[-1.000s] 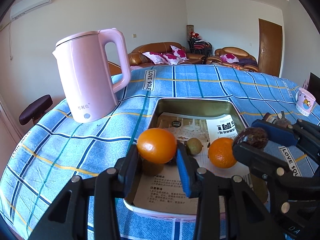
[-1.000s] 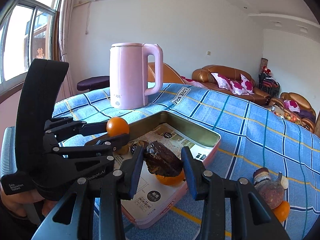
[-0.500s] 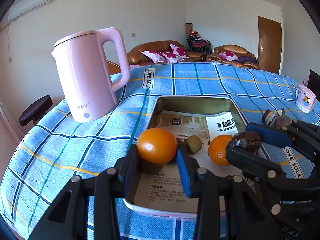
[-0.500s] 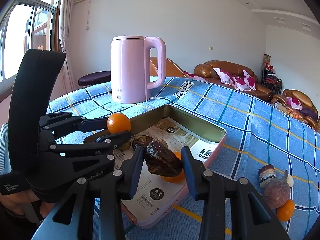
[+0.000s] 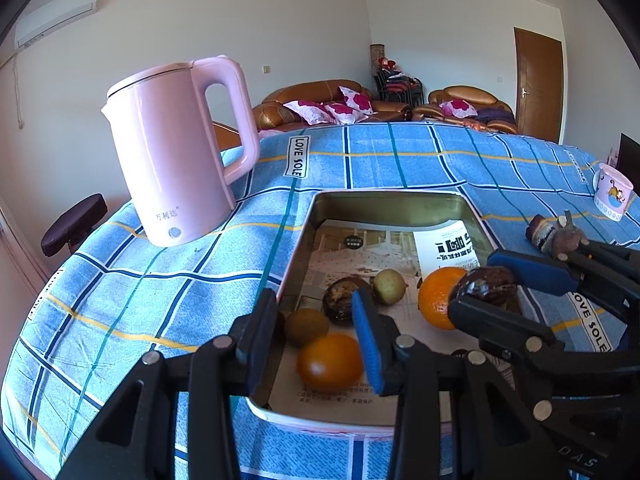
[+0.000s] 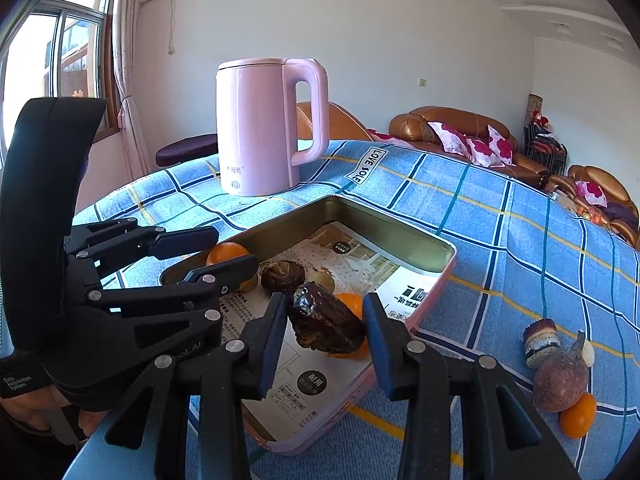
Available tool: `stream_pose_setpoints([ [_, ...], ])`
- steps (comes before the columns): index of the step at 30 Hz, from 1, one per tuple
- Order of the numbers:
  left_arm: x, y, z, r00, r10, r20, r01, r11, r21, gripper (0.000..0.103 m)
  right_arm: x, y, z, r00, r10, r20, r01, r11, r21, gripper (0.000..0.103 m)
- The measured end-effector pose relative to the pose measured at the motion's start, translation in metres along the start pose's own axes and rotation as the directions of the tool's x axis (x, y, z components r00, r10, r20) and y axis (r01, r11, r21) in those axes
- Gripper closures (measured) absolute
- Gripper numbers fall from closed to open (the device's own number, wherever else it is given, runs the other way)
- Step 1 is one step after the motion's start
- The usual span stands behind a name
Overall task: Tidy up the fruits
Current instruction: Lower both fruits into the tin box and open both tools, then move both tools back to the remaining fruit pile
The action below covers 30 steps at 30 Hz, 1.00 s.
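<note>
L gripper (image 5: 316,330): jaws spread, orange (image 5: 330,361) loose below in tray (image 5: 384,200). R gripper (image 6: 326,330): jaws pinching dark fruit (image 6: 326,326) (over tray).

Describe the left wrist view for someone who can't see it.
The left gripper hovers over a lined metal tray, a blurred orange low between its jaws, apparently loose. The right gripper beside it grips a dark wrinkled fruit; a pink kettle stands behind.
</note>
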<state>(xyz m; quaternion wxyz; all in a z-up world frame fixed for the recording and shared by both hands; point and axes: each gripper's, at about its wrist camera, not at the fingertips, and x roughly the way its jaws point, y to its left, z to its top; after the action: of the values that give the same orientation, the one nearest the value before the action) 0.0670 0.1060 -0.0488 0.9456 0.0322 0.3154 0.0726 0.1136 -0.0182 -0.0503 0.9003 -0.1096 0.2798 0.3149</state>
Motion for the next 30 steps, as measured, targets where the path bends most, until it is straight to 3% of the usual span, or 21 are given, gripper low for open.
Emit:
stream_pose_setpoints([
  [2,0.0,0.002,0.0,1.0,0.002,0.001,-0.002,1.0,-0.009,0.057,0.0,0.0,0.0,1.0,-0.007,-0.002,0.007,1.0,0.0,0.06],
  [9,-0.003,0.011,-0.001,1.0,0.022,0.015,-0.022,0.998,-0.053,0.031,-0.002,-0.006,-0.001,1.0,-0.02,0.008,0.02,0.999,0.034,0.045],
  [20,-0.006,0.011,0.001,0.999,0.038,0.022,-0.036,0.996,-0.079,0.025,-0.009,-0.01,-0.001,0.998,-0.04,0.039,0.037,0.998,0.059,0.038],
  [24,-0.008,0.011,0.003,0.999,0.045,0.028,-0.042,0.995,-0.092,0.015,-0.012,-0.011,-0.002,0.998,-0.041,0.051,0.037,0.997,0.069,0.036],
  [30,-0.019,-0.006,0.011,0.997,0.029,0.069,-0.024,0.998,-0.066,0.011,-0.029,-0.017,-0.008,0.993,-0.066,0.097,0.061,0.996,0.061,0.035],
])
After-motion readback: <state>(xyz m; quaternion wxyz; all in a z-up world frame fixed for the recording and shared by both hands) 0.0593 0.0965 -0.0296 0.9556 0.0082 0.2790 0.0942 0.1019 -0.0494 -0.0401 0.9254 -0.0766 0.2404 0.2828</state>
